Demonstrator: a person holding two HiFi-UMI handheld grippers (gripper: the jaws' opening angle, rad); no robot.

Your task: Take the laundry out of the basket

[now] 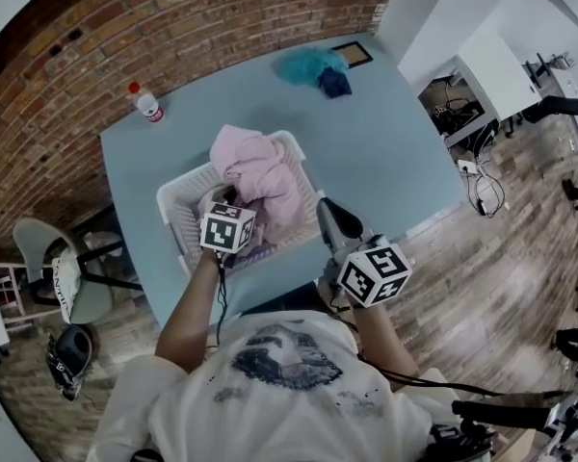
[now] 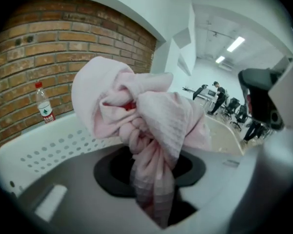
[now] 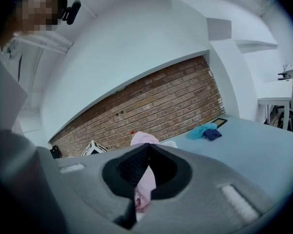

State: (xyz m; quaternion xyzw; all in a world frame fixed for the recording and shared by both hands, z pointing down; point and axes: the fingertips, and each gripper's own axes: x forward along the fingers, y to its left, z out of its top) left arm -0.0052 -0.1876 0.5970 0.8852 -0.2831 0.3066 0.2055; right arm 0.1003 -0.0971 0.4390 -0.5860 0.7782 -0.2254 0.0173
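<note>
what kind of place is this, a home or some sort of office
Probably an open office or lab rather than a home: a brick wall, white desks with trailing cables, and office chairs under strip lights farther back.

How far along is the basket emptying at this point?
Done, apparently: a teal cloth and a dark blue cloth lie on the far end of the table. In hand: the left claw is clamped on the pink garment, bunched above the basket. Left: that garment is not clear of the basket yet; the right claw is shut and empty beside it.
</note>
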